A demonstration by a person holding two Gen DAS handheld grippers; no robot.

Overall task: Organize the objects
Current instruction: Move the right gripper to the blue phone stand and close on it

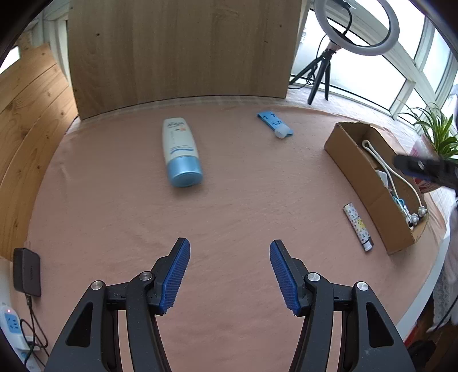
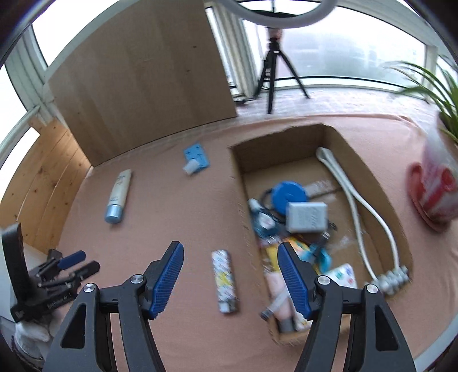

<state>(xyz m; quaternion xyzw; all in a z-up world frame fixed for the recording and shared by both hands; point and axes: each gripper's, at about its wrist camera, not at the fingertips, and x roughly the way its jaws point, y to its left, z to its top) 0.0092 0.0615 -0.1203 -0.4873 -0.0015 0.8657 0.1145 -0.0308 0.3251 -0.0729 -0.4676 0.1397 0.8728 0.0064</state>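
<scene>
We count three loose items on the pink tablecloth (image 1: 229,200):

- One white lotion bottle (image 1: 181,151) with a blue cap, lying on its side at 11 o'clock from our left gripper (image 1: 230,274).
- One small blue tube (image 1: 275,123) with a white cap, lying flat at 1 o'clock, well apart from the bottle.
- One patterned lighter (image 1: 357,226), lying just beside the near wall of the box, at 2 o'clock.

One open cardboard box (image 2: 369,171) holds a jumble: one white cable (image 2: 355,211) along its right wall, one round blue case (image 2: 287,196), one grey rectangular block (image 2: 306,217), and blurred small items we cannot name.

Both grippers stand with jaws wide apart and nothing between them; our right gripper (image 2: 230,282) hovers over the lighter and the box's near corner.

One ring light (image 1: 356,27) on a tripod stands at 1 o'clock beyond the cloth.
</scene>
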